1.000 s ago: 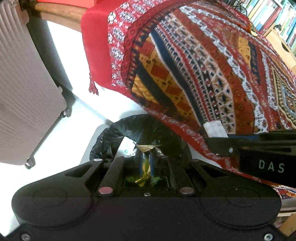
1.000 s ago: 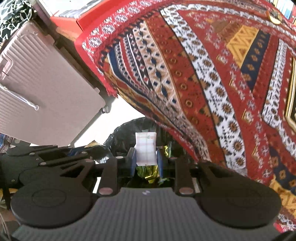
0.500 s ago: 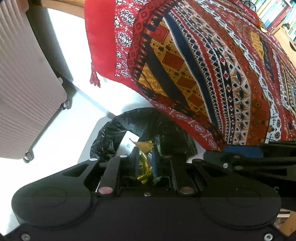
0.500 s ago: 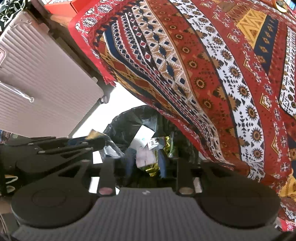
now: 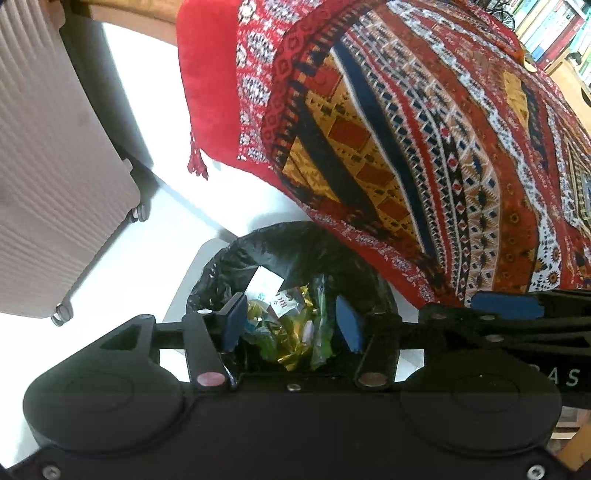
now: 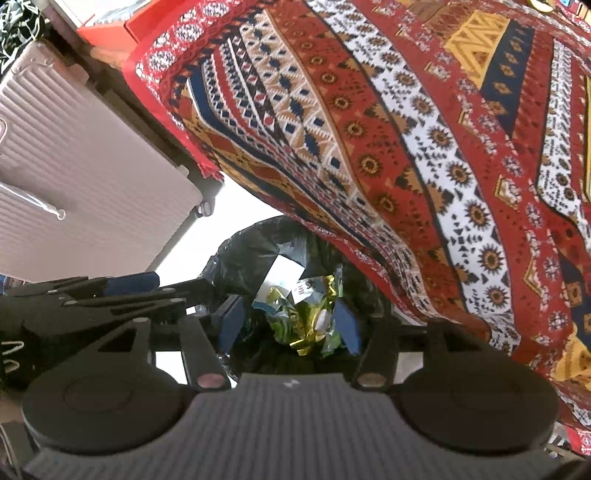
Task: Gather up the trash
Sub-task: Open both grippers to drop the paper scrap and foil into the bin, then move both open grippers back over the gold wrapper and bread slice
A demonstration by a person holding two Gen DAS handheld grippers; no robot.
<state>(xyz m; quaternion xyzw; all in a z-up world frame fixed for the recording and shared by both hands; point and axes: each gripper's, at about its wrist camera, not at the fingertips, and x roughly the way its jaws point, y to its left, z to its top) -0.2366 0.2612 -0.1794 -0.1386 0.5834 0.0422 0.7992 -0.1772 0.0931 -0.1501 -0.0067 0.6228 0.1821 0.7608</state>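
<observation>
Two grippers hang side by side over one bin, both pointing steeply down. The left gripper (image 5: 291,323) has just been opening; its blue pads stand apart with nothing pinched between them. The right gripper (image 6: 291,325) has likewise just been opening and holds nothing.

Directly below, the trash (image 5: 295,328) lies inside the bin (image 5: 258,243), which is lined with a black bag: gold foil, green wrappers and at least two white paper slips in one heap, too tangled for an exact count. Just beyond, one patterned red cloth (image 5: 424,147) drapes down and overhangs the bin's far rim. Farther left stands one ribbed pink suitcase (image 5: 48,166) on the white floor; a bookshelf (image 5: 546,33) shows at the far right.

Risk, as a judgement: a light wrapper may cling to a pad and lift out when the hand withdraws, and the two grippers, nearly touching, may knock together or snag the cloth edge.
</observation>
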